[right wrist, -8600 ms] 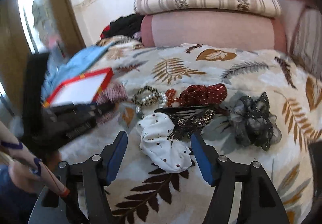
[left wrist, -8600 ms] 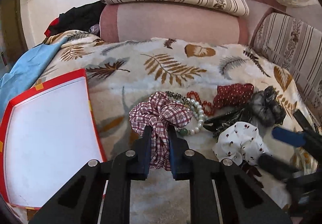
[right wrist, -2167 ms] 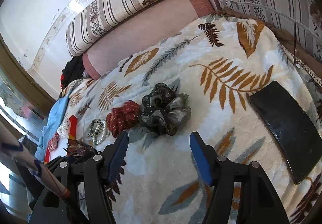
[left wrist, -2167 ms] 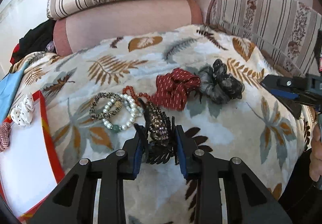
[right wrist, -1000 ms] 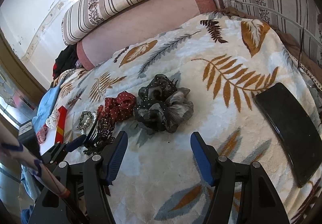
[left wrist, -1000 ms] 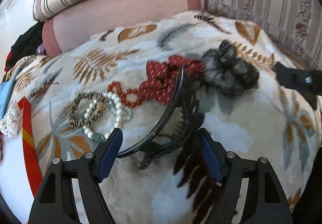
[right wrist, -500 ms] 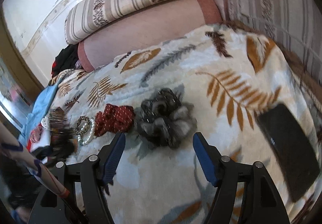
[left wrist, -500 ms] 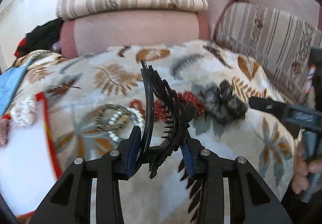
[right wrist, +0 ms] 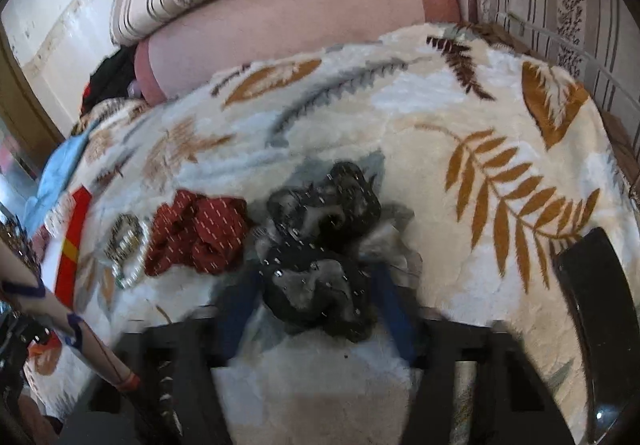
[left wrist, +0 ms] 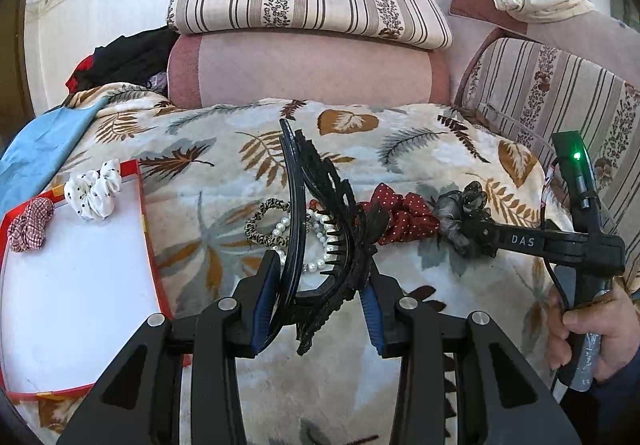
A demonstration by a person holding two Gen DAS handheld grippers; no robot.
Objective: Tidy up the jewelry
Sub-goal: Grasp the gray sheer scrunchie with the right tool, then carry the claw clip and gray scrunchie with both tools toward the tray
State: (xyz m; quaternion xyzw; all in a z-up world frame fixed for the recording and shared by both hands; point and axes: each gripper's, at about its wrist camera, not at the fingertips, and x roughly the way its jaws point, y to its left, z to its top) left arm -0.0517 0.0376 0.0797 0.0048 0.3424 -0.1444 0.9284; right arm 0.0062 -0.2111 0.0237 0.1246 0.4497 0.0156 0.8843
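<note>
Leaf-print blanket (left wrist: 224, 181): we log our left gripper (left wrist: 318, 301) clamping a black hair claw (left wrist: 324, 213). Our right gripper (right wrist: 316, 309) has just been closing, fingers pinching the grey scrunchie (right wrist: 320, 245).

Leaf-print blanket (left wrist: 420, 149) (plush) below striped cushion (left wrist: 304, 1), pink bolster (left wrist: 304, 69).

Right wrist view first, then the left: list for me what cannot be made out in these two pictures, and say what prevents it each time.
- Right wrist view: the right gripper is motion-blurred; jaws have just been closing around the grey scrunchie, but pad contact is unclear.
- Left wrist view: the pearl bracelet is partly hidden behind the black hair claw held by the left gripper.
- Right wrist view: the dark flat object is cut off by the edge.
</note>
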